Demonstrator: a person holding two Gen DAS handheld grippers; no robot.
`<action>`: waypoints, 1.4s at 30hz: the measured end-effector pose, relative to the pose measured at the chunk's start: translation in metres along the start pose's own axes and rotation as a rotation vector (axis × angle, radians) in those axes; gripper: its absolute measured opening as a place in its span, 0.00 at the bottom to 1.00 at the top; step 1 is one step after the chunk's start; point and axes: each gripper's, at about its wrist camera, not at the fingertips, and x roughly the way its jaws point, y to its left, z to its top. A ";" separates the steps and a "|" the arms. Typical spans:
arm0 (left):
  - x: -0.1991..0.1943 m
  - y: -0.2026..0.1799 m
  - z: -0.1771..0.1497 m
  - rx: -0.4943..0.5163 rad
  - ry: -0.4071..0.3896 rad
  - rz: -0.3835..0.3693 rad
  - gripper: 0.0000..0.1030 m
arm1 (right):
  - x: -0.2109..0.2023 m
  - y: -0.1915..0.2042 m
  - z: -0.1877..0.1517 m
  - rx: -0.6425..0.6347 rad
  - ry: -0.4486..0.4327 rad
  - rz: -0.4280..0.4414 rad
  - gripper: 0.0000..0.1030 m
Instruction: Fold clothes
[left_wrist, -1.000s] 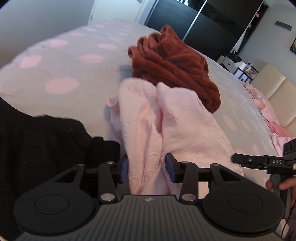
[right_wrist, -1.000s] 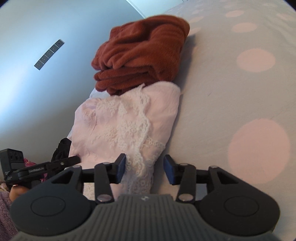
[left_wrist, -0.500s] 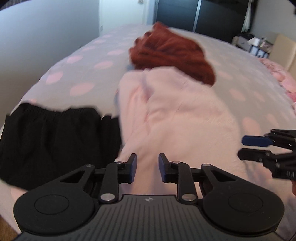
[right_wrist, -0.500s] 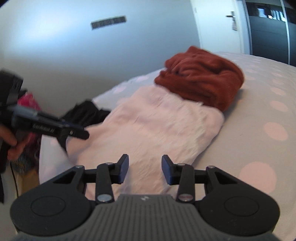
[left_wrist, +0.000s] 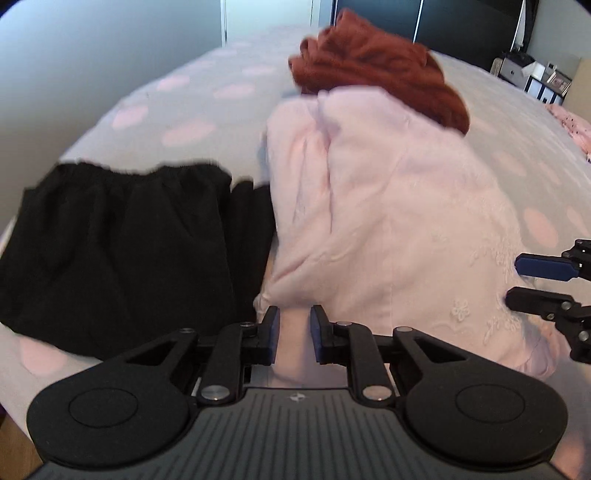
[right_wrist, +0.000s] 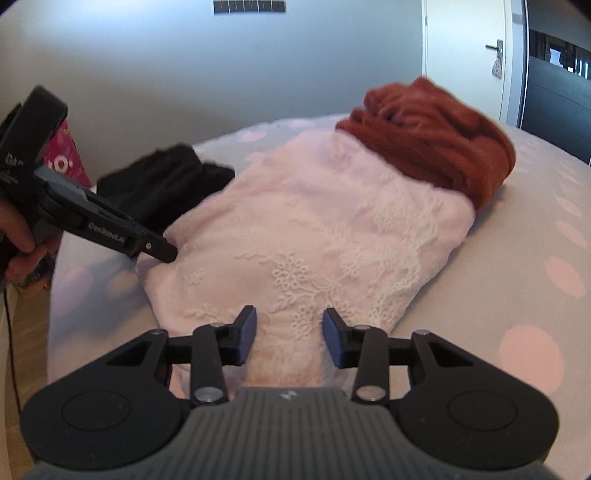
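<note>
A pale pink lace garment (left_wrist: 388, 221) lies folded on the bed, also in the right wrist view (right_wrist: 314, 236). A rust-brown fleece garment (left_wrist: 373, 74) is bunched at its far end (right_wrist: 436, 136). A black garment (left_wrist: 122, 251) lies flat to the left (right_wrist: 162, 184). My left gripper (left_wrist: 294, 334) has its jaws partly closed around the near edge of the pink fabric, with a gap still showing. My right gripper (right_wrist: 289, 341) is open over the pink garment's near edge; its fingers show at the left view's right side (left_wrist: 543, 284).
The bed (left_wrist: 192, 99) has a grey cover with pink dots. A grey wall (right_wrist: 184, 74) stands behind, with a white door (right_wrist: 469, 59) and dark wardrobe (left_wrist: 461, 26). A pink bag (right_wrist: 66, 162) sits off the bed's left edge. Pink bedding (left_wrist: 569, 118) lies far right.
Both grippers pulled back and levelled out toward the near edge of the pink garment. The left jaws narrowed. The black garment now shows spread flat.
</note>
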 end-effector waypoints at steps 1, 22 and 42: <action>-0.009 -0.002 0.007 -0.001 -0.038 -0.013 0.15 | -0.008 -0.003 0.003 -0.004 -0.027 -0.006 0.39; 0.114 -0.019 0.096 -0.027 -0.064 -0.062 0.16 | 0.092 -0.095 0.050 0.050 0.038 -0.105 0.35; -0.010 -0.115 0.110 0.026 -0.146 -0.036 0.46 | -0.018 -0.107 0.066 0.131 0.000 -0.143 0.46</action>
